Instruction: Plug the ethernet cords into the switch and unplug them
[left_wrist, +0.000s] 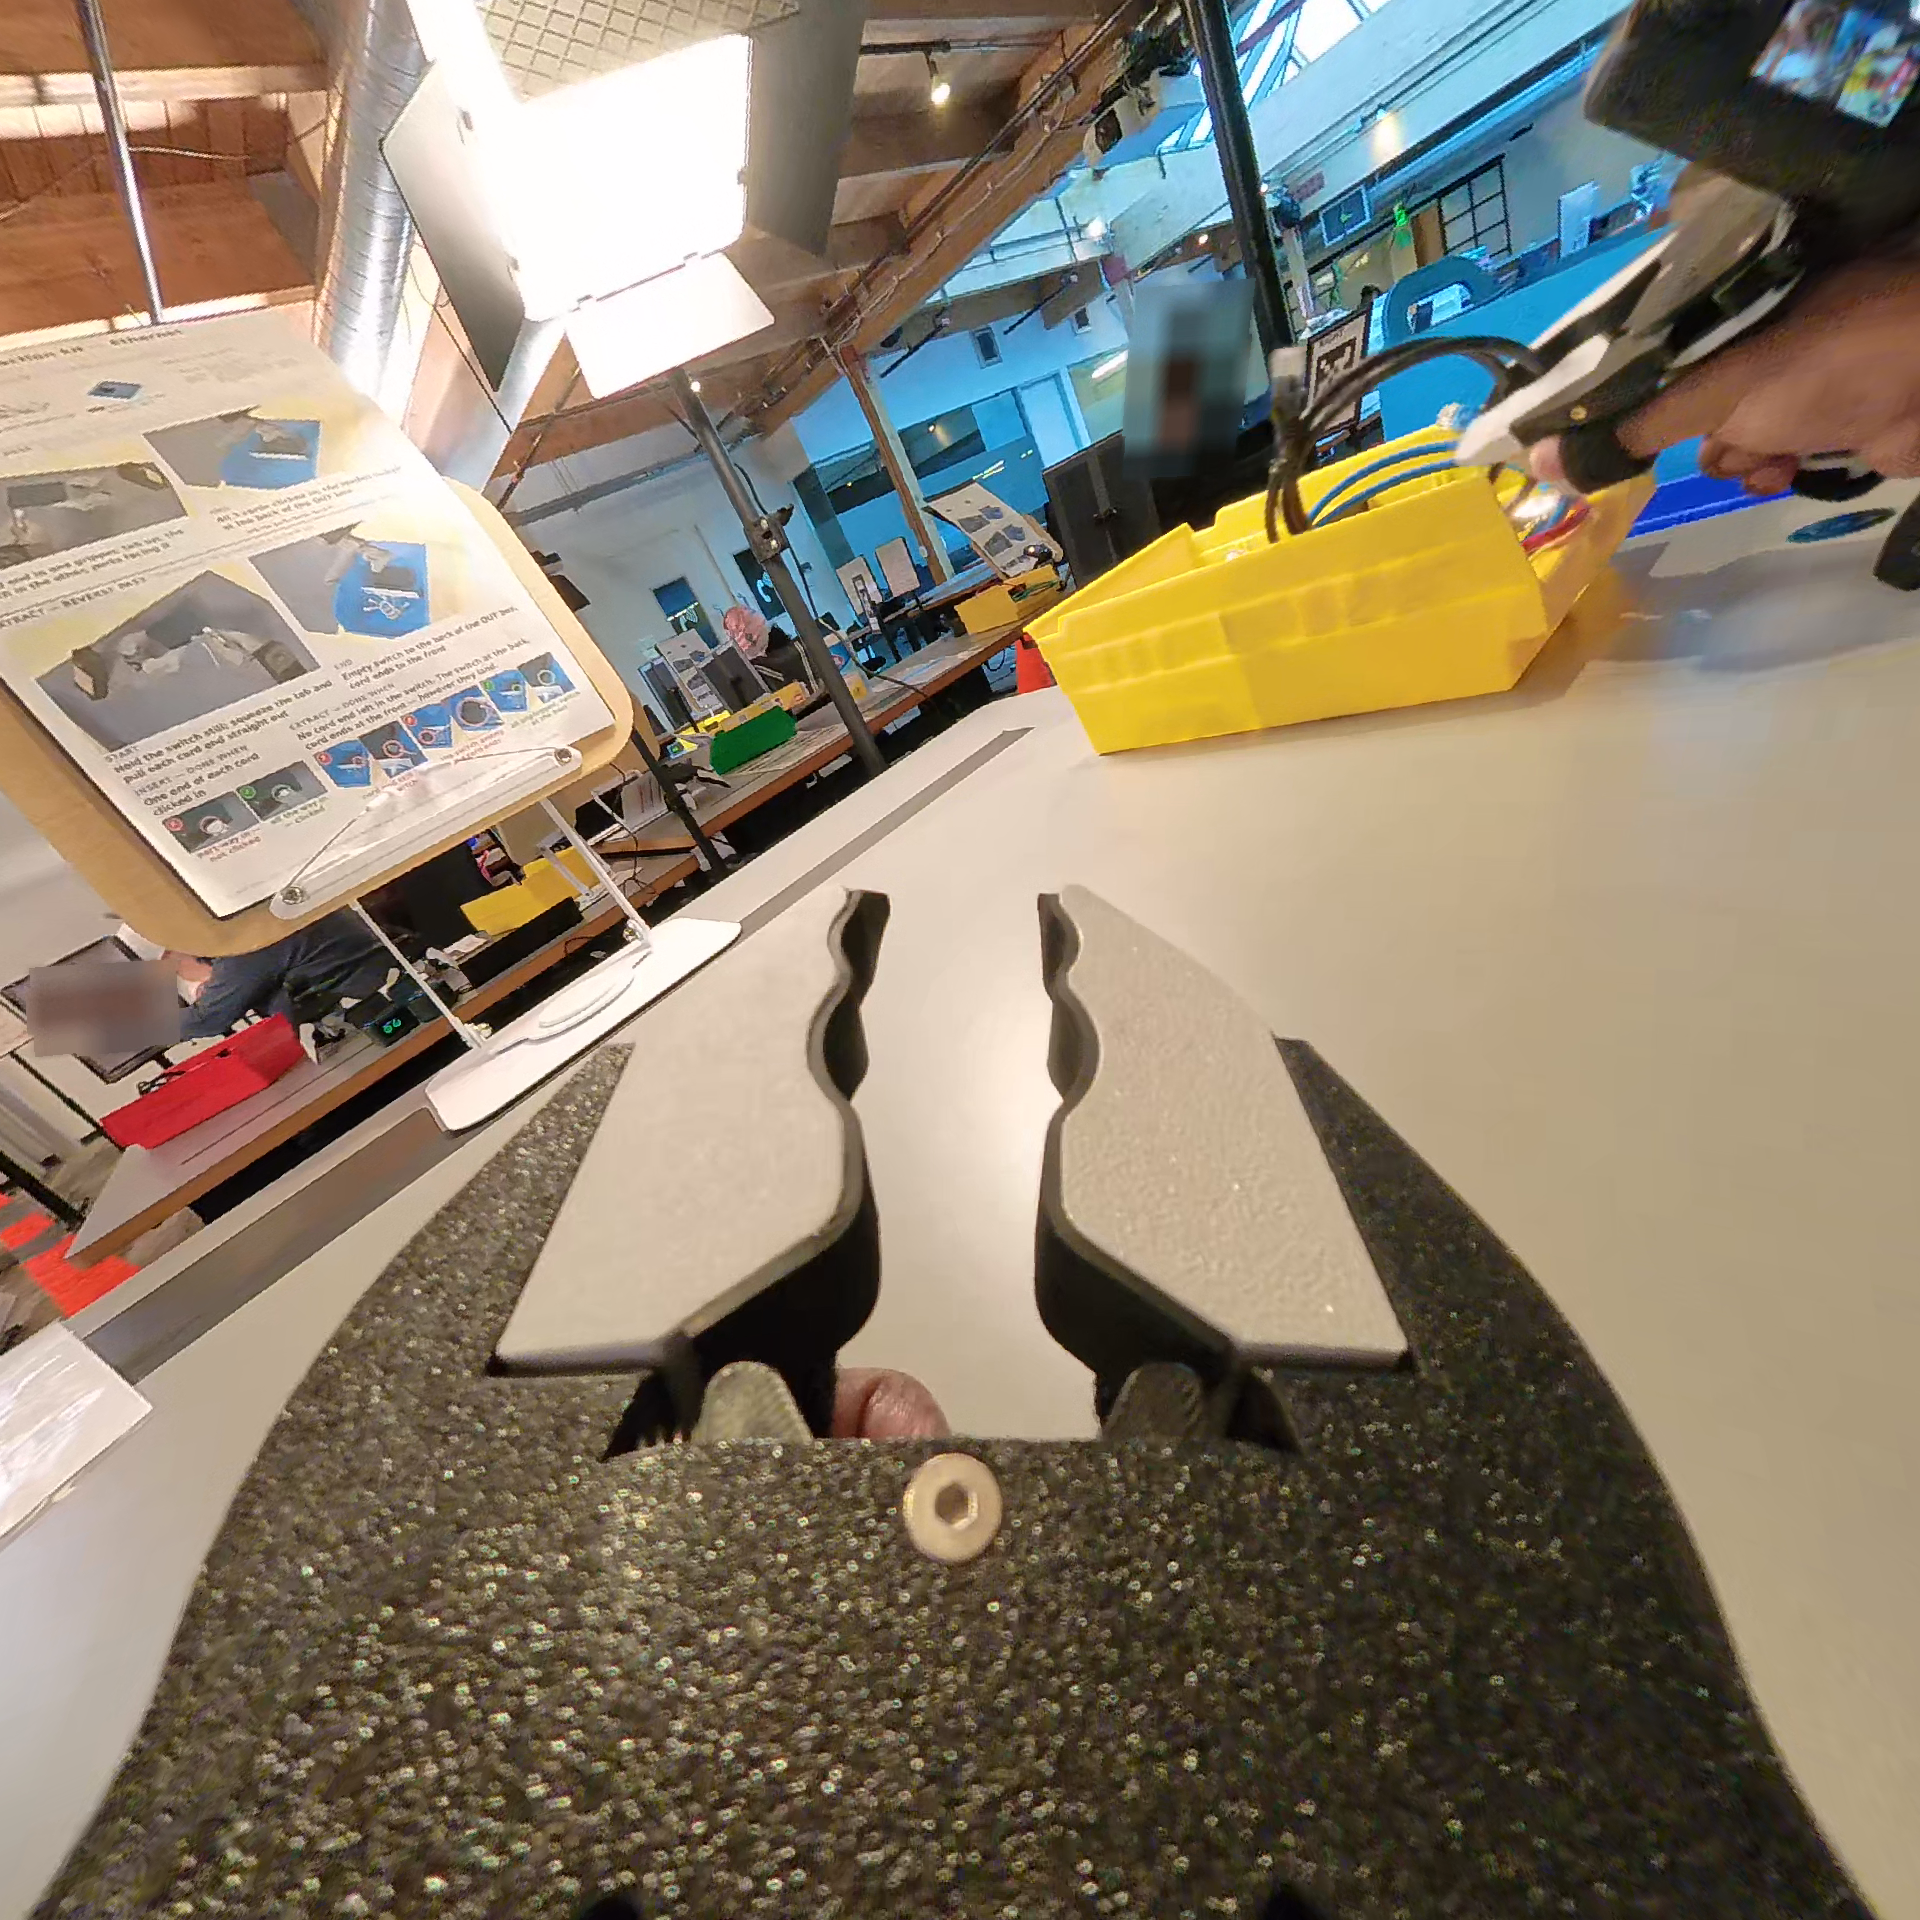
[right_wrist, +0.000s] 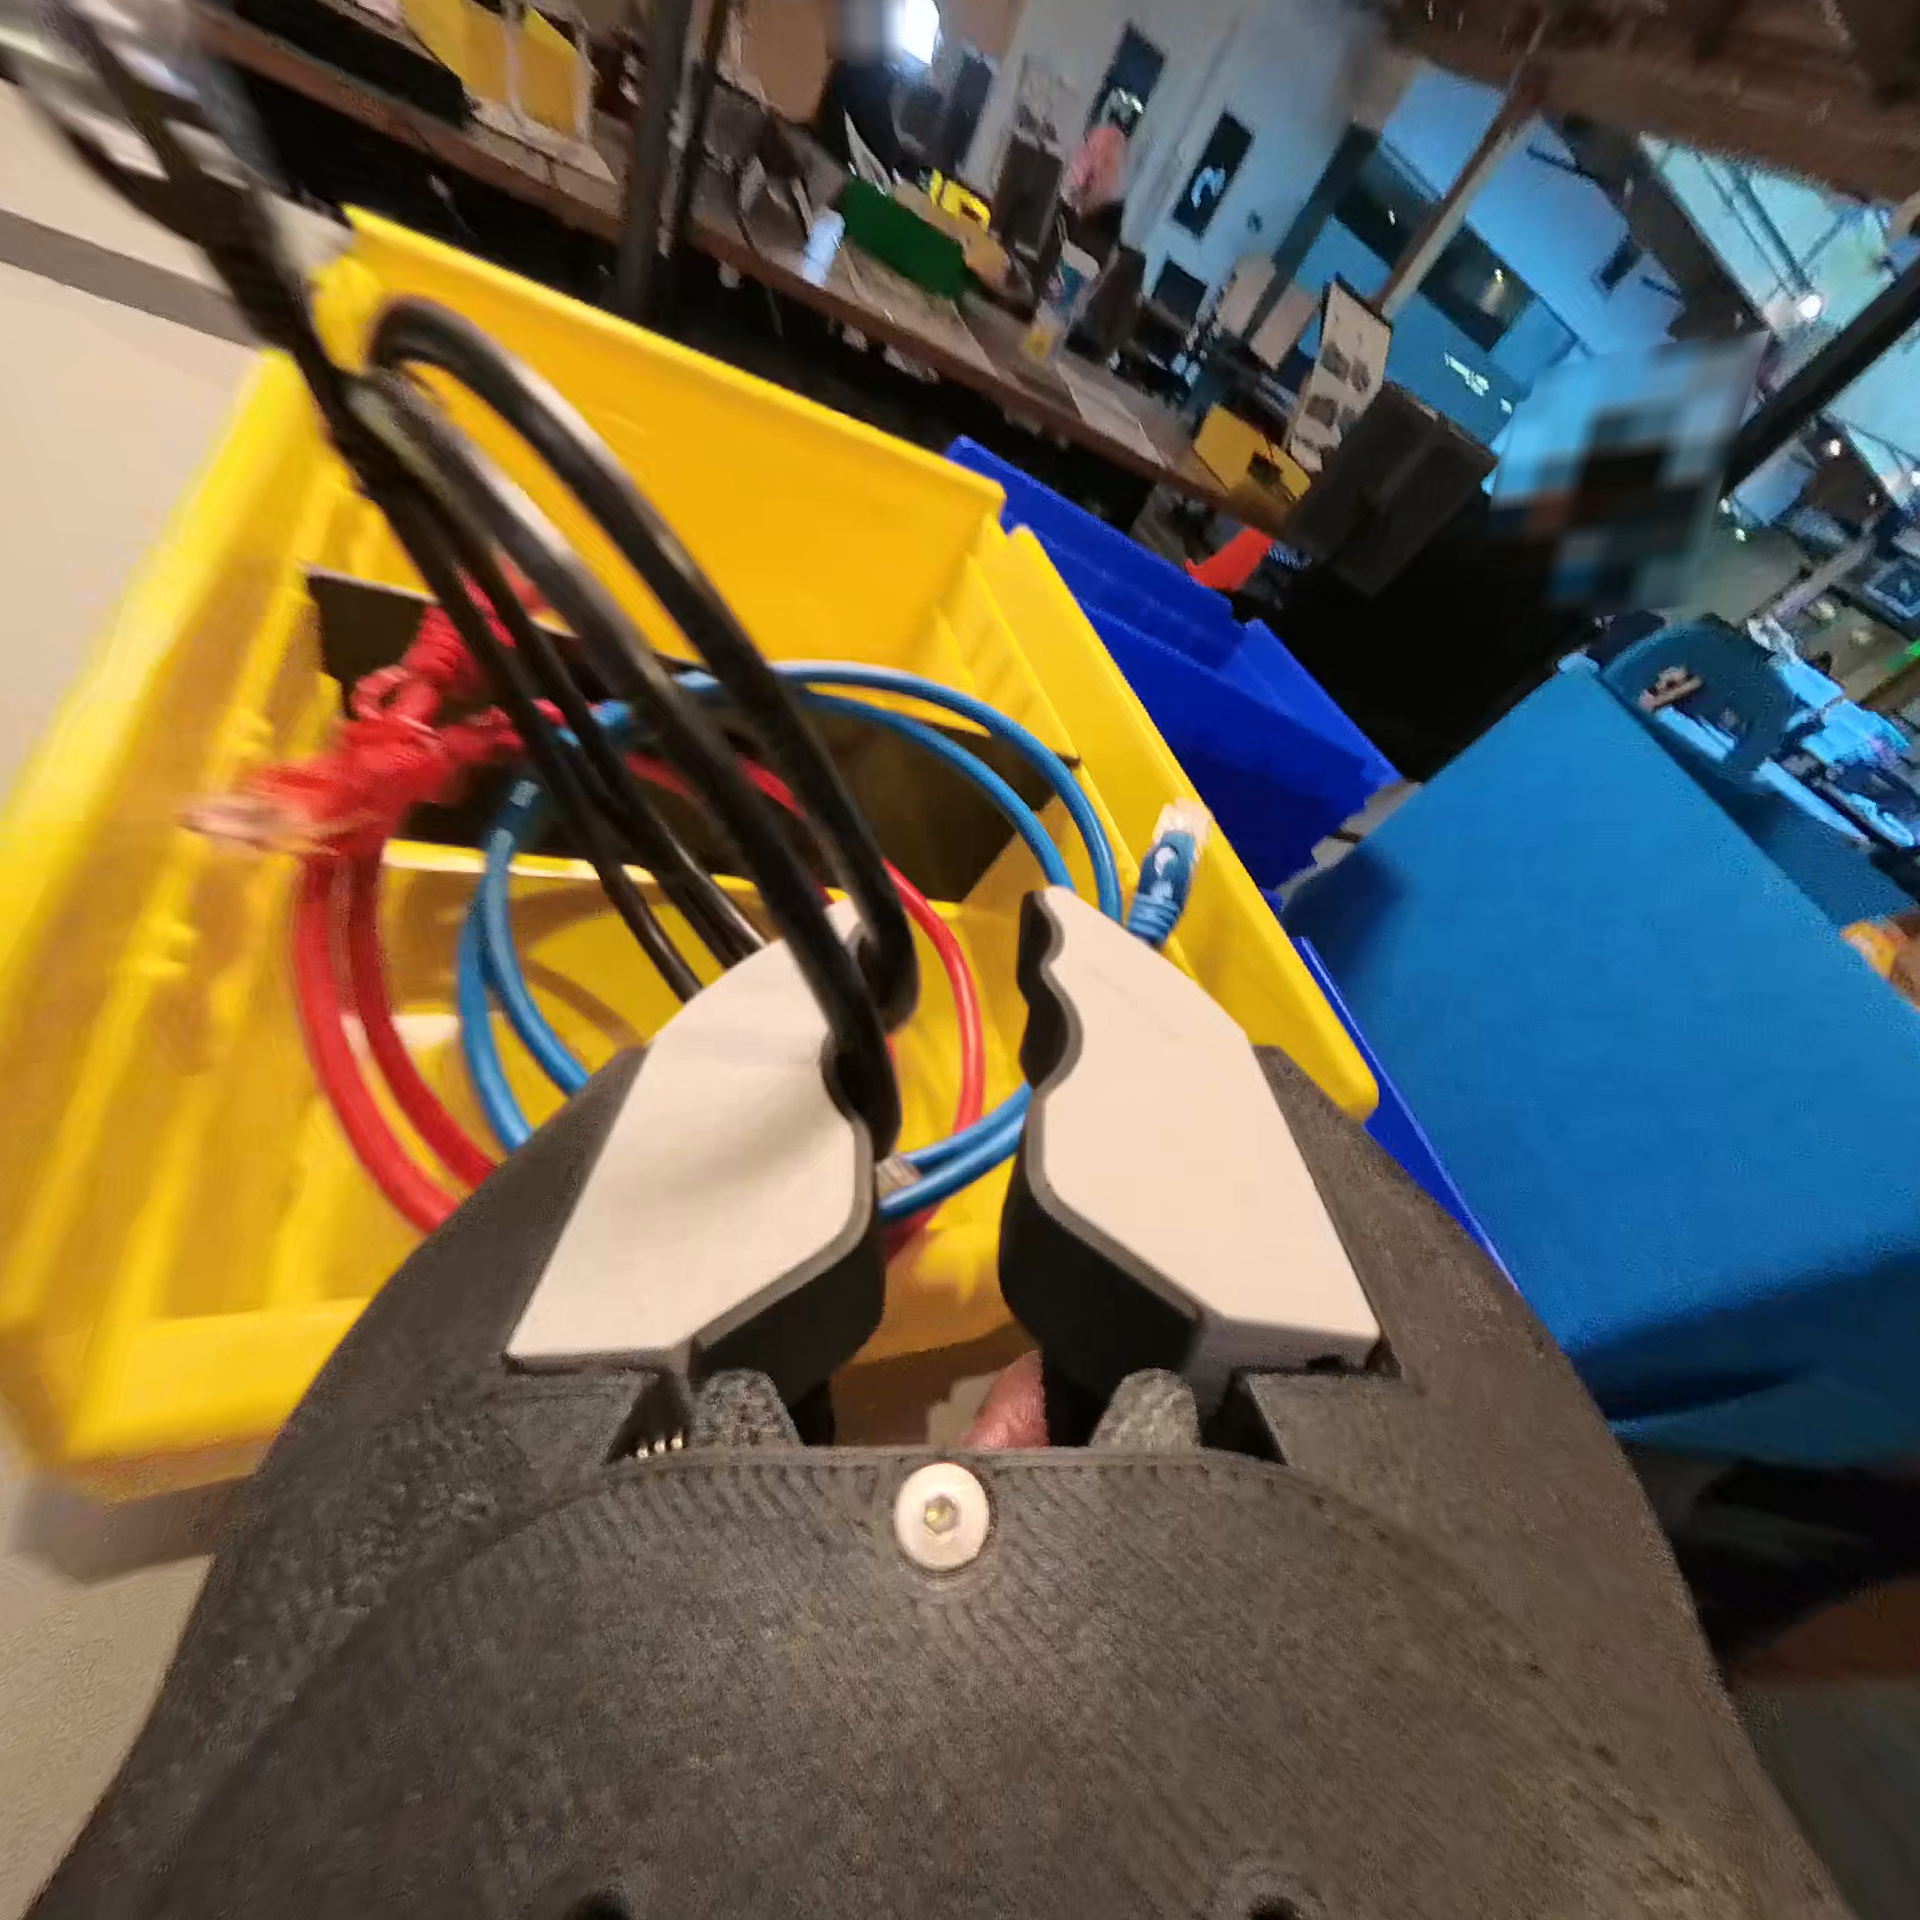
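Observation:
My right gripper (right_wrist: 951, 925) hangs over a yellow bin (right_wrist: 790, 416), jaws apart. A looped black ethernet cord (right_wrist: 868, 1081) rests against the inner side of its left finger and rises up and left, blurred. A blue cord (right_wrist: 1039, 769) and a red cord (right_wrist: 332, 997) lie coiled in the bin. A dark flat object (right_wrist: 358, 623) sits at the bin's back; I cannot tell if it is the switch. My left gripper (left_wrist: 961, 930) is open and empty, low over the grey table (left_wrist: 1455, 935). The left wrist view shows the right gripper (left_wrist: 1507, 405), the black cord (left_wrist: 1288, 468) and the bin (left_wrist: 1299, 623).
A blue bin (right_wrist: 1195, 644) stands right behind the yellow one, next to a blue covered surface (right_wrist: 1610, 1091). An instruction board (left_wrist: 281, 623) on a white stand is at the table's left edge, with a bright lamp (left_wrist: 623, 166) above it. Other workbenches lie beyond. Across from one pair of fingers to the other is roughly 45 cm.

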